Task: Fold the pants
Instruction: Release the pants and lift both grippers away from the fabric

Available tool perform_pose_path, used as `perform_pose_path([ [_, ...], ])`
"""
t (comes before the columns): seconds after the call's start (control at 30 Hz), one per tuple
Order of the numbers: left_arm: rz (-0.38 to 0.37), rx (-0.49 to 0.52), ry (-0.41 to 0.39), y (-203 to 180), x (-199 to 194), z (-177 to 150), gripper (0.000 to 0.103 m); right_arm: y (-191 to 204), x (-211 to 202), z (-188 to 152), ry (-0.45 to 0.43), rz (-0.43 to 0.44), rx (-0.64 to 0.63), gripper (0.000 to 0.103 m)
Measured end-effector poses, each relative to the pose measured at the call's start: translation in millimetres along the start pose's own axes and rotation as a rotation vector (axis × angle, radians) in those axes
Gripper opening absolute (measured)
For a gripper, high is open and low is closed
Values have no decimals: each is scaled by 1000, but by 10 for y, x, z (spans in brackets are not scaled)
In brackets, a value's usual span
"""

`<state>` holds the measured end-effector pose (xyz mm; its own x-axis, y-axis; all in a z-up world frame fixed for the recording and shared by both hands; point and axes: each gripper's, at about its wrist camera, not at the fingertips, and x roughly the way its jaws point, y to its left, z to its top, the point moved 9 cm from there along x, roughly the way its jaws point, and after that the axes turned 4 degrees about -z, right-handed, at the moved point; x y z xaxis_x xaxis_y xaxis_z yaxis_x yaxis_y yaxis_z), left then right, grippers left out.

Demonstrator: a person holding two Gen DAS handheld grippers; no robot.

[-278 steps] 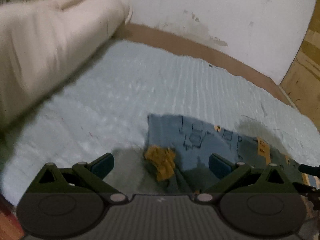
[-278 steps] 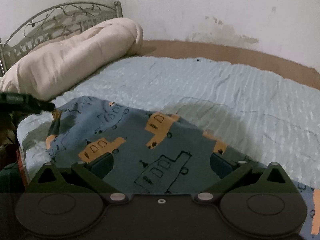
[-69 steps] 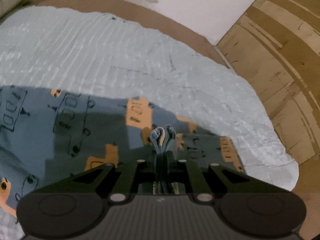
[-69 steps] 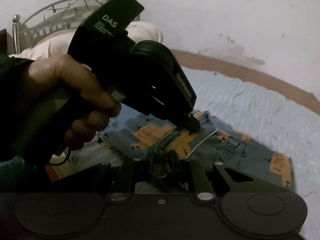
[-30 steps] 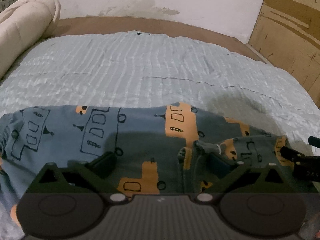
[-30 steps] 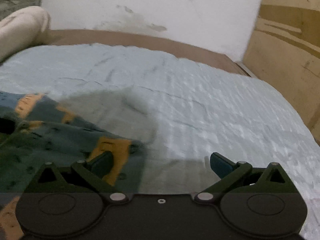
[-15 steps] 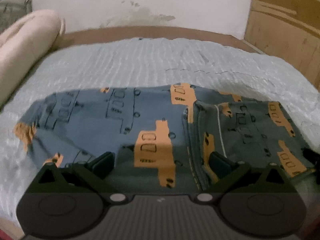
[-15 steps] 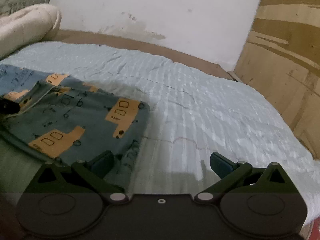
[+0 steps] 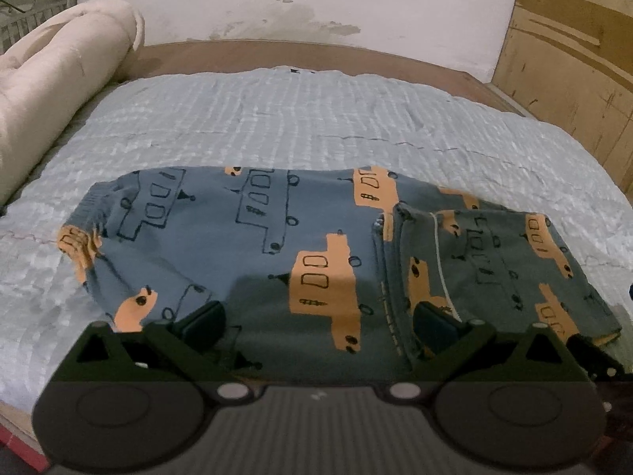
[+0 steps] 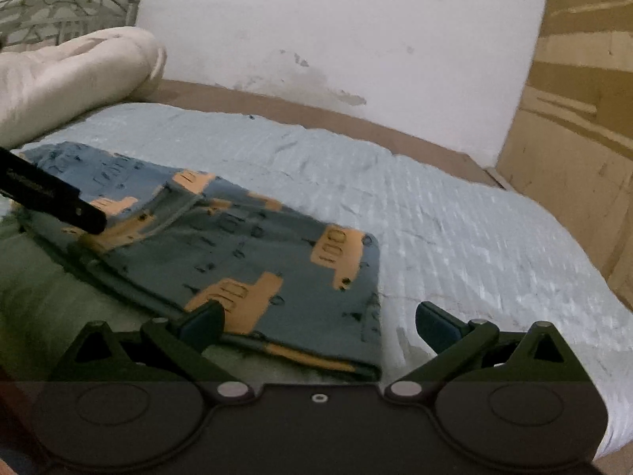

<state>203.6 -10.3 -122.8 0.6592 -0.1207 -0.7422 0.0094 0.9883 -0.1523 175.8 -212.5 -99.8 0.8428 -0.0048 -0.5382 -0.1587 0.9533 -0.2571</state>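
Pants point(image 9: 277, 245): lying flat on the bedspread point(image 9: 316, 118), near its front edge, running across the bed from left to right; blue knit with orange vehicle prints.
Fold point(image 9: 494, 261): the right end is lying doubled back on top of the rest, its free edge sitting about two thirds of the way along the pants from the cuff end; in the right view the same folded layer point(image 10: 277, 261) is showing a clean crease toward the right side of the bedspread.
Cuff end point(image 9: 87, 217): resting single-layer at the far left of the pants, nearest the rolled blanket point(image 9: 59, 79), slightly bunched at the ribbing.
Left gripper point(image 9: 318, 322): hovering over the near edge of the pants, fingers spread wide, gripping nothing.
Right gripper point(image 10: 318, 322): hanging over the folded right corner of the pants, fingers wide apart, empty; whether a finger is brushing the cloth I cannot tell.
Handling: the pants are looking light, soft and limp, likely sagging and slipping out of line if lifted at one point only; not fragile, not slippery.
Hold: I would be pinching the cuff end at both corners, thin edge between the fingers, and carrying it over toward the fold.
Progress: probably one fold done, another pending.
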Motion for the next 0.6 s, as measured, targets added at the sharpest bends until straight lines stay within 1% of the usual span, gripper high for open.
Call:
perform_pose_path([
  [0.07, -1, -4, 1, 21, -23, 8, 103, 33, -33, 70, -15, 12, 2, 102],
  [0.17, -1, -27, -4, 84, -72, 35, 103, 141, -38, 194, -33, 55, 4, 102],
  [0.3, 23, -68, 5, 265, -118, 57, 103, 345, 31, 395, -29, 160, 45, 102],
  [0.43, 62, -140, 44, 558, -166, 109, 103, 562, 114, 638, -32, 257, 96, 102],
  [0.5, 78, -187, 27, 755, -237, 162, 103, 663, 192, 723, -14, 294, 119, 102],
  [0.6, 121, -237, -27, 1073, -408, 254, 103, 773, 342, 770, 43, 307, 141, 102],
])
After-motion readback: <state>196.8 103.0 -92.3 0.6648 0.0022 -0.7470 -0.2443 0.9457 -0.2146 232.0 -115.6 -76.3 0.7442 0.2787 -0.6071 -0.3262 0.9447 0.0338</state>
